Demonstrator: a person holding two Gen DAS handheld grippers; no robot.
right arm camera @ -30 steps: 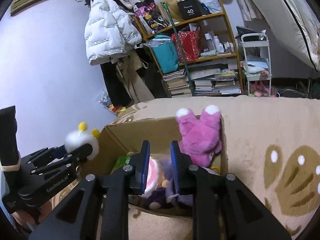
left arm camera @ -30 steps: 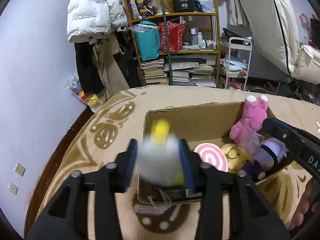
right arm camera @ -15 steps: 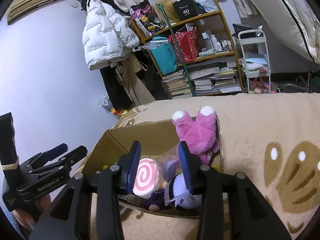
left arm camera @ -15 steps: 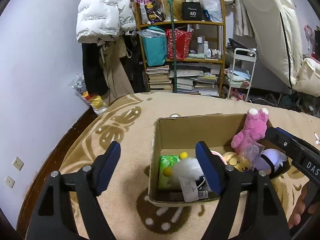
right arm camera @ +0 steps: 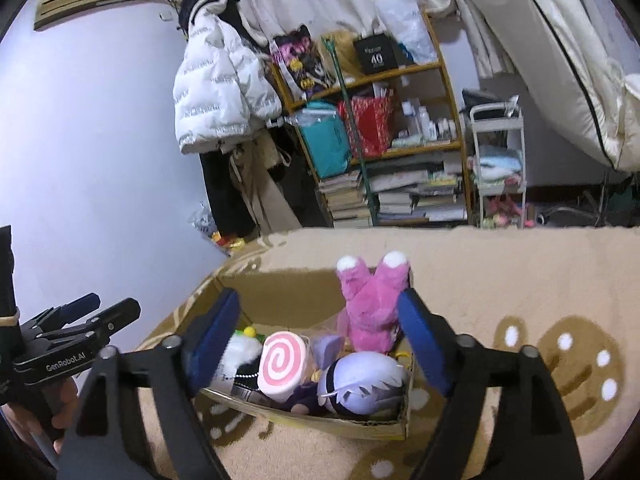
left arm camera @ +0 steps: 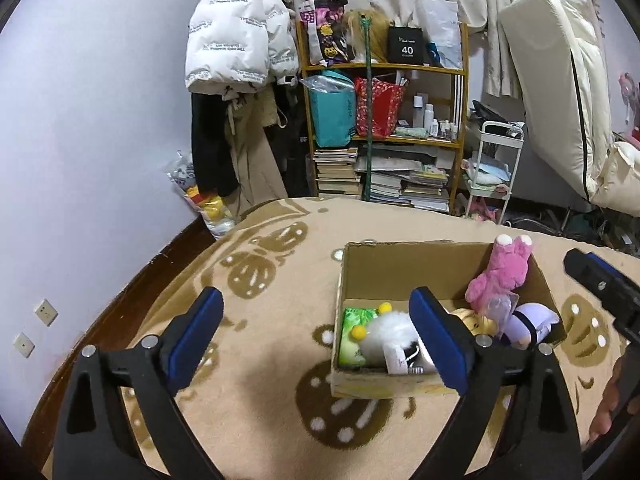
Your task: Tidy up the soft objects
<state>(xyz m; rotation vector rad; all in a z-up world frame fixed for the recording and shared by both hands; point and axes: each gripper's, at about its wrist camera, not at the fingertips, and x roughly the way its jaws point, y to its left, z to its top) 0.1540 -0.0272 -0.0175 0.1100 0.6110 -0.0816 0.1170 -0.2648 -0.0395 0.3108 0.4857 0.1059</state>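
A cardboard box (left arm camera: 404, 264) (right arm camera: 280, 292) sits on a beige patterned blanket. Inside lie a white fluffy toy with yellow pom-poms (left arm camera: 384, 332) (right arm camera: 240, 350), a green packet (left arm camera: 354, 334), a pink spiral lollipop plush (right arm camera: 282, 362), a purple-haired doll (left arm camera: 528, 322) (right arm camera: 360, 384) and a pink bunny plush (left arm camera: 500, 276) (right arm camera: 372, 304). My left gripper (left arm camera: 316, 340) is wide open and empty, left of and above the box. My right gripper (right arm camera: 320, 344) is wide open and empty, above the box.
A wooden shelf (left arm camera: 384, 128) with books and bags stands at the back, with a white jacket (left arm camera: 236, 32) hanging to its left and a white cart (left arm camera: 496, 168) to its right. A mattress (left arm camera: 560, 88) leans at the right. The blanket's edge (left arm camera: 160, 264) drops off left.
My left gripper opened and let the white fluffy toy fall into the box, then drew back to the left. My right gripper opened wide above the box.
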